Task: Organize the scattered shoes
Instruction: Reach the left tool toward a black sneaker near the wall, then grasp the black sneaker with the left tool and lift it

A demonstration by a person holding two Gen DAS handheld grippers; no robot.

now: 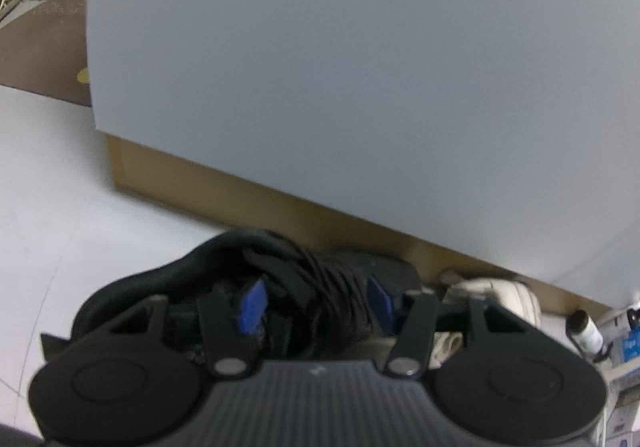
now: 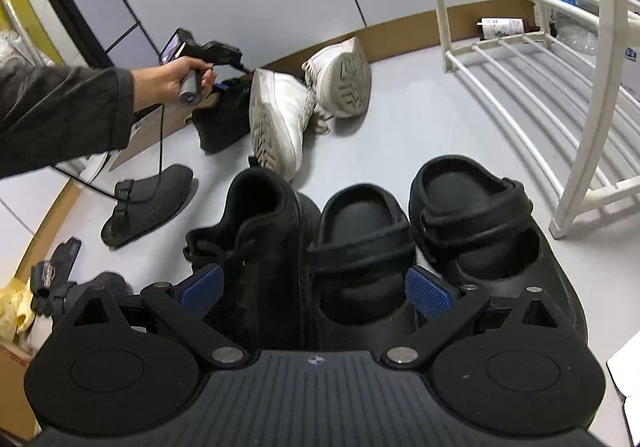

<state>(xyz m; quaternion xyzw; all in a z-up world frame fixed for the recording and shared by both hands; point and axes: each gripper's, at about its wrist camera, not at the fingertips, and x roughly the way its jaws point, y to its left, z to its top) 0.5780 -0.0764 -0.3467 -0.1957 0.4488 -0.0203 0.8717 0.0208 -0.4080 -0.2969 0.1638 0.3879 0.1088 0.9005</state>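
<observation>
Right gripper (image 2: pixel 314 289): spread wide, empty, hovers low over the seam between a black high-collared lace-up sneaker (image 2: pixel 256 247) and a black rubber clog with heel strap (image 2: pixel 360 231). Just beside, a second black strapped clog (image 2: pixel 468 215). Stand flank to flank on the pale floor in front of the white slatted plastic shoe rack (image 2: pixel 520 87); looks like a tidied row, likely why so parallel. Long axes run straight away from the gripper, heel collars at the far end, toes probably nearest the camera. Farther out, unsorted: two white leather sneakers (image 2: pixel 276 119) tipped on their sides, soles showing, axes crossing; a black flat sandal (image 2: pixel 148 203) lying aslant near the brown skirting. Left gripper (image 1: pixel 316 305), held in the left hand (image 2: pixel 176 79): blue pads apart, astride the laced upper of a black soft trainer (image 1: pixel 320 279) by the wall, probably to lift it; cannot tell whether clamping. Points toe-first toward the skirting, somewhat rightward.
</observation>
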